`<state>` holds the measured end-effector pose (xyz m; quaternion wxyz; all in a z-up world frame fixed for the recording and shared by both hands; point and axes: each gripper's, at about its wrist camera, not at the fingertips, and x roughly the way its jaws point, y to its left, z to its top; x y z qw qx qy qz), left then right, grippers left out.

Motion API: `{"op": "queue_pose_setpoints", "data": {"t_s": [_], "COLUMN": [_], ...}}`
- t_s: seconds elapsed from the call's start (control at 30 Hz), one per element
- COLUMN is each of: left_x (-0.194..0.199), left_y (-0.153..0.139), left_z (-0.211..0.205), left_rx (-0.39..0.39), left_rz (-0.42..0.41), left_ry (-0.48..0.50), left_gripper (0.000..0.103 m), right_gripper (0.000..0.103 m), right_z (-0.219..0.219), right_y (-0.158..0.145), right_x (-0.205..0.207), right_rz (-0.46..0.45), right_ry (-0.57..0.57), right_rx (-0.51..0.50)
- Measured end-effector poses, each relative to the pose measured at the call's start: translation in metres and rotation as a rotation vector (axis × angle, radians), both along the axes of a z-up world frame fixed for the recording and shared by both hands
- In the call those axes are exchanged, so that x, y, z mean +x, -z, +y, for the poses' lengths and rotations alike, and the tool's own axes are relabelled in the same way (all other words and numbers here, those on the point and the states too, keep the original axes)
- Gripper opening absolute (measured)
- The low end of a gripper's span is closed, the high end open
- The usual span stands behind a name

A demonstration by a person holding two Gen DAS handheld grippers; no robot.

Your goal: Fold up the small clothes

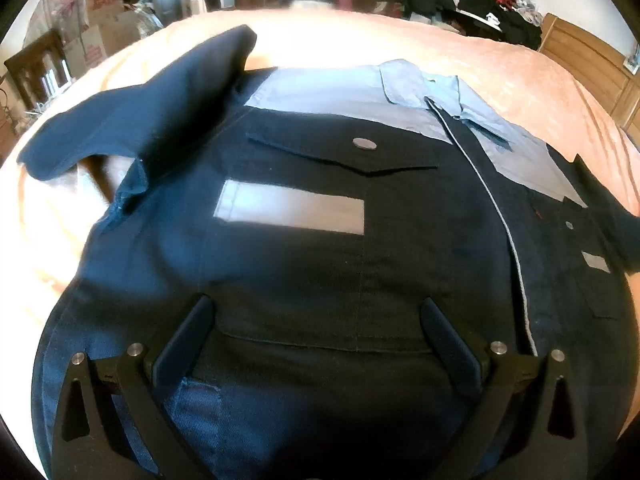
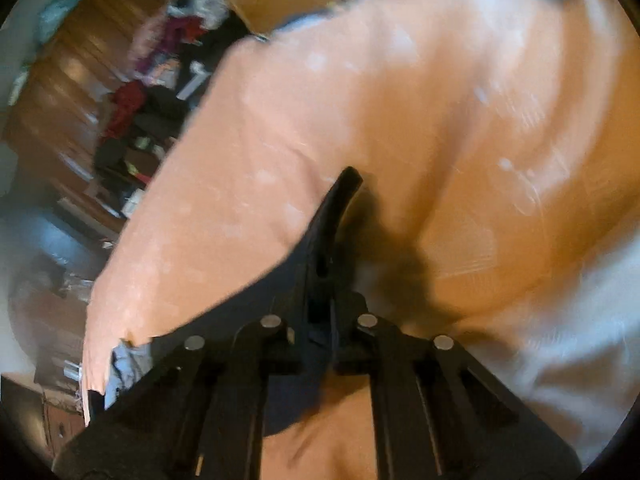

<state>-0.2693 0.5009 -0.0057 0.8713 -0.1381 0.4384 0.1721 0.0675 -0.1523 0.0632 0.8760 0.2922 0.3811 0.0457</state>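
So the jacket (image 1: pixel 320 208) is lying front side up on a bed with a peach bedspread (image 1: pixel 520 76). It's dark navy with a light blue collar (image 1: pixel 420 88) and yoke, a snap button (image 1: pixel 364 144) on the chest pocket flap, and a grey reflective strip (image 1: pixel 290 206) just below that flap. One sleeve (image 1: pixel 132 108) is flopped up and out toward the left side of the left wrist view, a bit bunched rather than flat.

The left gripper (image 1: pixel 316 332) hangs right over the lower front of the jacket with its jaws spread wide, nothing between them, 2 dark fingers (image 1: pixel 184 344) angled out to either side of the lower pocket seam.

The right gripper (image 2: pixel 326 248) is a different story: its jaws are pinched together on a dark edge of the jacket fabric that runs down to the left from the tips. That view is pretty blurry, mostly bedspread, with a messy clothes pile (image 2: pixel 136 120) on the wooden floor off the bed's edge.
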Motion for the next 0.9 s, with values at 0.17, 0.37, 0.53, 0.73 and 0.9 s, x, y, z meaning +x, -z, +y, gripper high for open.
{"op": "queue_pose_setpoints", "data": {"t_s": [0.17,0.37,0.53,0.73,0.9], "left_x": [-0.003,-0.024,-0.047,-0.073,-0.091], "left_y": [-0.004,-0.034,-0.070,-0.091,-0.083], "left_z": [0.003,0.017,0.038,0.079,0.110], "left_rx": [-0.017,-0.131,-0.123,-0.117,-0.137], "left_rz": [-0.017,-0.143,-0.238,-0.271,-0.256], "left_ry": [0.004,-0.034,-0.040,-0.072,-0.127], "left_gripper": [0.103,0.095,0.095,0.095,0.095], "right_gripper": [0.005,0.005,0.005,0.005,0.006], "right_z": [0.085,0.271,0.450,0.598,0.672], "right_y": [-0.054,-0.086,-0.061,-0.022,0.008], "right_x": [-0.033,-0.052,-0.052,-0.066,-0.072], "right_rz": [-0.152,-0.229,-0.165,-0.071,0.003], "right_ry": [-0.168,-0.491,-0.713,-0.867,-0.947], "right_rx": [0.006,0.119,0.220,0.267,0.244]}}
